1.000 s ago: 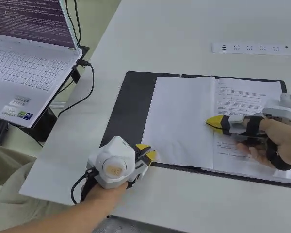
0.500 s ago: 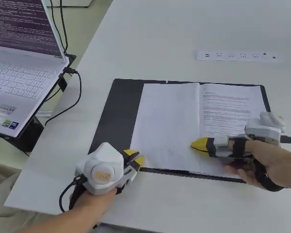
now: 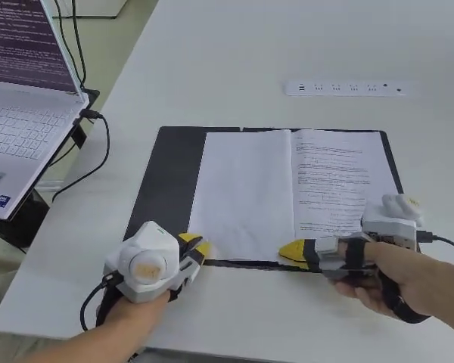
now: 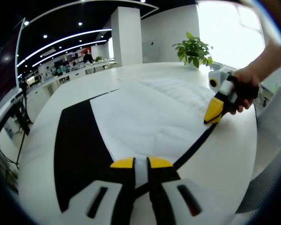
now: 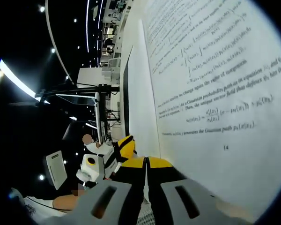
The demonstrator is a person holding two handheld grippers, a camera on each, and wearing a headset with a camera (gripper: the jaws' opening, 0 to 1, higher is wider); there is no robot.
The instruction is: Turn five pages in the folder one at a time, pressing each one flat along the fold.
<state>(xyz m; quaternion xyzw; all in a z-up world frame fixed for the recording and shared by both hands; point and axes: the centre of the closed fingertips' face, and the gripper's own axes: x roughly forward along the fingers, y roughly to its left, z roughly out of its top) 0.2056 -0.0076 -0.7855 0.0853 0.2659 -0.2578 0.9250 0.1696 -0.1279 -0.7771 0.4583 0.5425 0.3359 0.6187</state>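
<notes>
White bench (image 3: 234, 45) below, and the right tongs (image 3: 290, 252) are clenched on nothing, tip down at the near end of the fold (image 3: 291, 189). Left tongs (image 3: 197, 246) sit at the blank page's (image 3: 242, 189) near corner, tips a sliver apart; can't tell if they pinch it. Folder (image 3: 166, 174) lies open just ahead of both. Best now: press low and even, sweep straight along the fold, left steadying the sheet.

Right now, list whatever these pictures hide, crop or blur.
Laptop: cut off by the head view's left edge.
Printed page text: too small in the head view to read.
Left hand-held gripper: in the left gripper view, its own jaws hide whether it pinches the blank page.
Power strip: markings too small in the head view.
</notes>
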